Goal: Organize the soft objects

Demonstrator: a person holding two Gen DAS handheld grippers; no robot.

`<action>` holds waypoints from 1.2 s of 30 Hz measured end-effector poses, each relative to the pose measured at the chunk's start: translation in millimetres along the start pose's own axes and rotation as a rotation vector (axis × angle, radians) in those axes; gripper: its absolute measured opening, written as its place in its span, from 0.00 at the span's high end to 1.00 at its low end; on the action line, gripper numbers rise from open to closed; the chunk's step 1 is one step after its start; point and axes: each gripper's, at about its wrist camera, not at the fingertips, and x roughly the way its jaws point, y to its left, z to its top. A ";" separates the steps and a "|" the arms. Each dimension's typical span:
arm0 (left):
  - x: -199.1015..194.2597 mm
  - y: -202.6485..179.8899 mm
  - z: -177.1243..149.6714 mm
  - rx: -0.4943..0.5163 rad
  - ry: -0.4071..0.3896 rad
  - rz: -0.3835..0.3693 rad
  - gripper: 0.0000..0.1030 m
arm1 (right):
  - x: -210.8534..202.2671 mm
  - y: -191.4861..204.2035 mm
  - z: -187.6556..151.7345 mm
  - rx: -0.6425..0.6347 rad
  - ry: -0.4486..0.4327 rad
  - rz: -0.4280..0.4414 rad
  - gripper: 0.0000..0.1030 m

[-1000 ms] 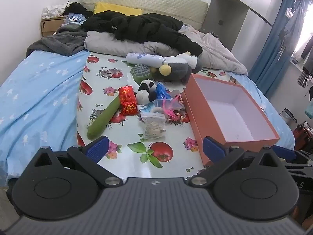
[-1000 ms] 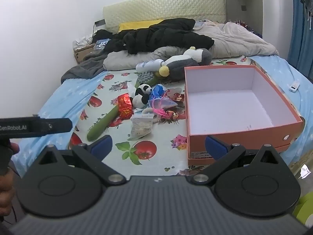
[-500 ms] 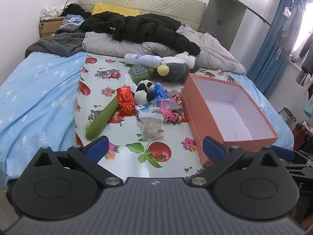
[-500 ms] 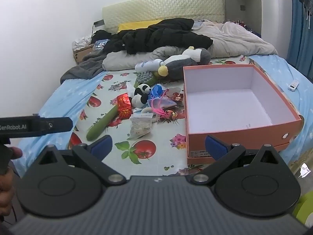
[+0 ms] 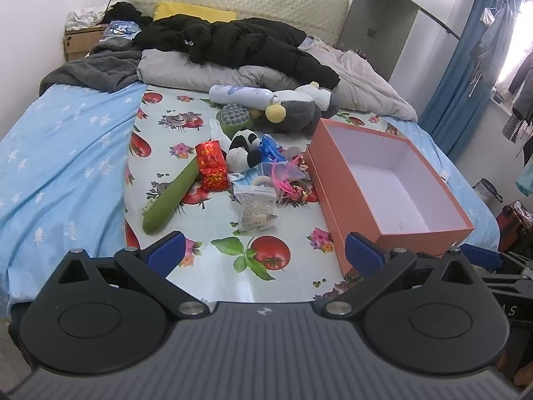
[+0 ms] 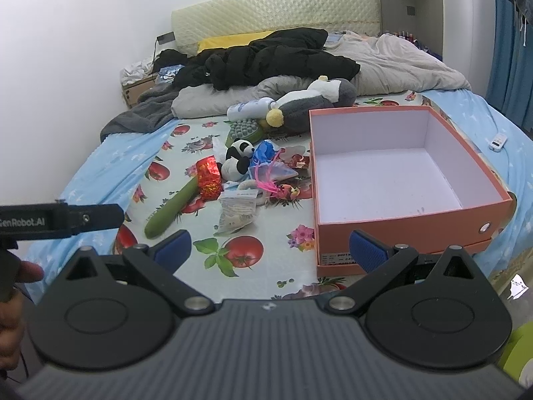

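A pile of small things lies on the fruit-print cloth (image 5: pixel 213 250) on the bed: a panda plush (image 5: pixel 242 151) (image 6: pixel 236 159), a grey penguin plush (image 5: pixel 293 113) (image 6: pixel 309 103), a long green soft roll (image 5: pixel 171 196) (image 6: pixel 171 205), a red packet (image 5: pixel 211 166), a clear bag (image 5: pixel 256 208) and pink-blue bits (image 5: pixel 283 173). An empty orange box (image 5: pixel 336 200) (image 6: pixel 393 226) stands to their right. My left gripper (image 5: pixel 263 253) and right gripper (image 6: pixel 269 250) are both open and empty, held at the bed's near edge, short of the pile.
A white bottle (image 5: pixel 240 95) and a green massage brush (image 5: pixel 233 118) lie behind the pile. Black clothes (image 5: pixel 233 43) and grey blankets (image 5: pixel 213 73) cover the head of the bed. A blue sheet (image 5: pixel 60 166) lies on the left. The other gripper's body (image 6: pixel 56 221) shows at left.
Both views have crept slightly closer to the bed and pile. Both grippers stay open and nothing on the bed has moved.
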 end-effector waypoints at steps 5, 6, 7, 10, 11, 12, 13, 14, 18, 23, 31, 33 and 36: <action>0.9 -0.8 -0.2 0.001 0.000 0.001 0.00 | 0.2 -0.3 -0.7 0.005 0.002 0.001 0.00; 0.9 -0.8 -0.1 0.001 0.001 0.001 0.00 | 0.4 -0.3 -1.0 0.005 0.002 -0.001 0.00; 1.0 -0.8 -0.3 0.000 0.000 0.000 0.00 | 0.2 -0.7 -0.8 0.007 0.003 0.001 0.00; 1.1 -1.0 -0.3 0.001 -0.001 0.001 0.00 | 0.1 -1.1 -1.1 0.011 0.005 0.002 0.00; 1.0 -1.0 -0.2 0.001 0.000 0.001 0.00 | 0.1 -1.5 -1.1 0.010 0.003 0.003 0.00; 0.9 -1.0 -0.2 0.001 0.000 0.001 0.00 | 0.1 -1.8 -1.1 0.010 0.004 0.003 0.00; 1.0 -1.0 -0.2 0.001 0.000 0.001 0.00 | 0.2 -1.4 -0.8 0.012 0.006 0.003 0.00; 0.9 -0.9 -0.1 0.000 0.002 0.002 0.00 | 0.2 -1.6 -1.2 0.013 0.007 0.002 0.00; 2.5 -1.6 -0.1 -0.001 0.006 0.002 0.00 | 0.4 -2.1 -1.5 0.015 0.010 0.000 0.00; 2.0 0.4 1.1 -0.006 0.006 0.000 0.00 | 0.4 -1.9 -2.1 0.020 0.011 0.001 0.00; 1.7 1.2 1.4 -0.005 0.005 0.006 0.00 | 1.3 -0.4 -3.4 0.015 0.014 0.008 0.00; 1.0 2.0 1.5 -0.001 -0.001 0.017 0.00 | 1.2 -0.8 -3.6 0.016 0.013 0.007 0.00; 1.3 3.7 1.4 -0.001 -0.002 0.017 0.00 | 1.9 -0.4 -4.2 0.013 0.011 0.000 0.00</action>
